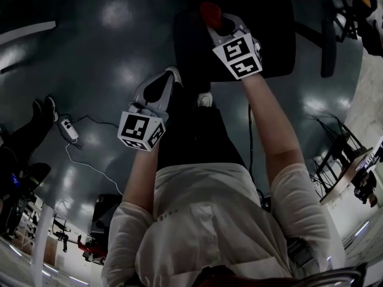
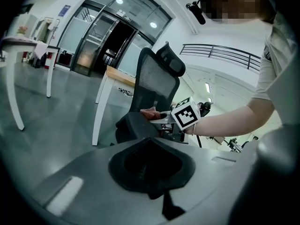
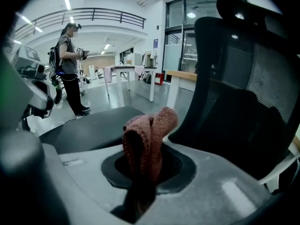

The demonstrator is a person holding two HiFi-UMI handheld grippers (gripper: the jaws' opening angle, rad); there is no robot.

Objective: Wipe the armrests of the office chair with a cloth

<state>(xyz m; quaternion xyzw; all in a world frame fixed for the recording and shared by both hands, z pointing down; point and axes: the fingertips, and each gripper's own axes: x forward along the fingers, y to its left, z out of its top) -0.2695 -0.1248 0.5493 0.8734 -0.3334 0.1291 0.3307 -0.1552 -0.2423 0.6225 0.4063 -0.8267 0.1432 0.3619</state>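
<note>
so, a pinkish knitted cloth [image 3: 147, 135] is clamped in the right gripper [image 1: 220, 21]. the jaws are pinched tight on its lower end and the rest sticks up, bunched and folded over. in the head view it's held out at 12 o'clock, over the 9 o'clock edge of the black office chair [image 2: 157, 83]. from the left gripper view the cloth is seen right on top of a dark pad [image 2: 133, 125] at the chair's side. it looks like an armrest, though actual contact can't be confirmed. the left gripper [image 1: 169, 76] is held lower, a bit toward 9 o'clock from the middle of the head view. its jaws are brought together with nothing between them, apart from the chair.

the floor [image 1: 114, 52] is smooth, glossy and dark grey, with ceiling lights mirrored in it as pale blobs. a power strip [image 1: 69, 129] with a thin cable [image 1: 81, 161] is lying on it at 9 o'clock.

the room is a big open hall. in the left gripper view, glass doors [image 2: 101, 41] are seen behind the chair, and a wood-topped desk [image 2: 119, 76] on white legs is set just beside it. a white table [image 2: 28, 43] stands at 10 o'clock there. a railed balcony [image 3: 93, 14] runs along the top of the right gripper view, and another person [image 3: 70, 64] is stood under it at 9 o'clock.
</note>
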